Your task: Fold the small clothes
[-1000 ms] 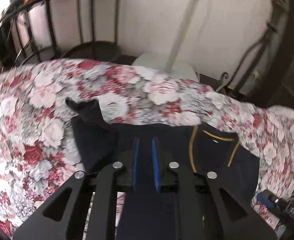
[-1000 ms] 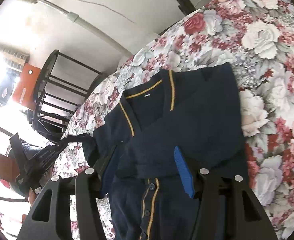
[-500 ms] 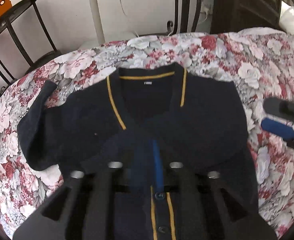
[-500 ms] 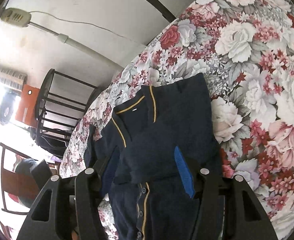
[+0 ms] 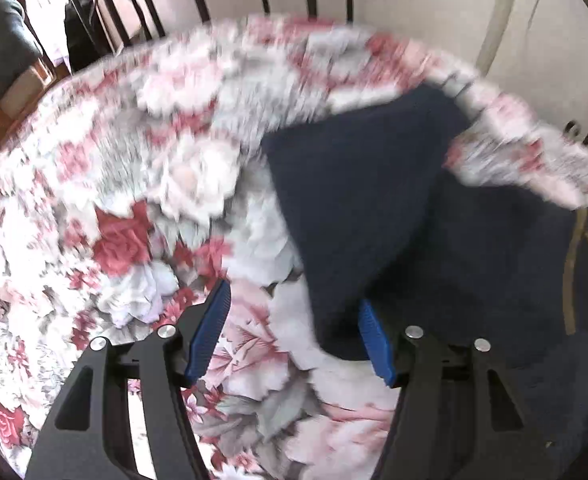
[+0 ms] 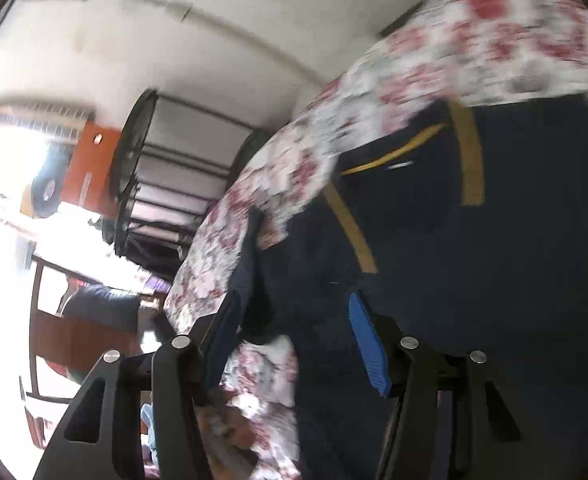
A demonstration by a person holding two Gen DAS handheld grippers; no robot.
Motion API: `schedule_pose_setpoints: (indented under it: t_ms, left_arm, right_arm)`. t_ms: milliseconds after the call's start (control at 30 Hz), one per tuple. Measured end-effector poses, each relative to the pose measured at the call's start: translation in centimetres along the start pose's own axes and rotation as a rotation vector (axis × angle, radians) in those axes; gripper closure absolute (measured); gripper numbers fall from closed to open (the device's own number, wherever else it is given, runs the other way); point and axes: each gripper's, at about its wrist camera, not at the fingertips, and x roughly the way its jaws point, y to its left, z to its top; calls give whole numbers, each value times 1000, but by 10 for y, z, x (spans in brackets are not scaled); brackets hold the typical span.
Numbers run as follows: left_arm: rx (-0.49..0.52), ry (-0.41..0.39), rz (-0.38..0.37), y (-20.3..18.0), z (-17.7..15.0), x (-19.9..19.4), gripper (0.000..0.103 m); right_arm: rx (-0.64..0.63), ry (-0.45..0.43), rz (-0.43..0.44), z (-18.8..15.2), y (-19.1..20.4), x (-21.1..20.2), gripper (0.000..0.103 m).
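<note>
- Navy knitted cardigan with yellow trim (image 6: 514,240): I found it spread on the rose-print floral cloth (image 5: 133,200).
- My left gripper (image 5: 294,332): fingers just opened, straddling a sleeve edge, not pressing.
- My right gripper (image 6: 294,344): fingers apart over the cardigan.

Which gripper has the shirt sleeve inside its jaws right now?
The left gripper: its jaws have just been opening and now bracket the navy shirt's sleeve hem, unclamped. The right gripper sits over the shirt body.
</note>
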Motion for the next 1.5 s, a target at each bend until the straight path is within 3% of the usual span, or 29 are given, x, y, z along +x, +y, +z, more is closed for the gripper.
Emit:
schedule_pose_setpoints:
  t_ms: [167, 233, 300, 367, 400, 467, 567, 700, 867, 1000, 1067, 1167, 1267, 1433, 1500]
  left_arm:
    - [-110, 81, -113, 16, 6, 7, 44]
    - [-118, 88, -116, 17, 7, 7, 44]
    - [-125, 106, -102, 20, 7, 11, 43]
    - [-153, 134, -112, 26, 9, 18, 41]
    - [-159, 140, -114, 25, 11, 21, 39]
    - [-153, 142, -102, 23, 11, 22, 37]
    - [-156, 143, -99, 27, 15, 28, 36]
    - [-148, 115, -149, 22, 19, 14, 36]
    - [-20, 39, -178, -12, 19, -14, 36]
    - [86, 57, -249, -41, 5, -34, 36]
    - [151, 55, -255, -53, -2, -45, 35]
    - [177, 52, -247, -55, -6, -52, 23]
    - [165, 58, -257, -53, -3, -51, 19]
    - [191, 82, -271, -60, -6, -55, 20]
    - [240, 107, -338, -65, -8, -64, 20]
  right_arm:
    - [-21, 64, 59, 27, 41, 112, 47]
    - [-39, 94, 41, 35, 55, 159, 47]
    - [-57, 122, -30, 41, 60, 197, 47]
    - [-34, 120, -49, 45, 57, 216, 48]
    - [-20, 113, -36, 46, 54, 224, 58]
    - [-25, 110, -20, 46, 54, 227, 97]
    - [-55, 51, -4, 46, 58, 200, 97]
    - [-71, -26, -9, 50, 60, 130, 97]
    - [-136, -140, -58, 47, 64, 47, 97]
    - [-227, -233, -166, 40, 57, -17, 97]
    - [-214, -249, -204, 36, 41, -40, 97]
    - [-163, -263, -230, 32, 14, -57, 97]
    - [-106, -273, -239, 24, -14, -67, 97]
    - [-145, -240, -311, 17, -35, -55, 97]
    - [-117, -233, -322, 16, -45, -54, 97]
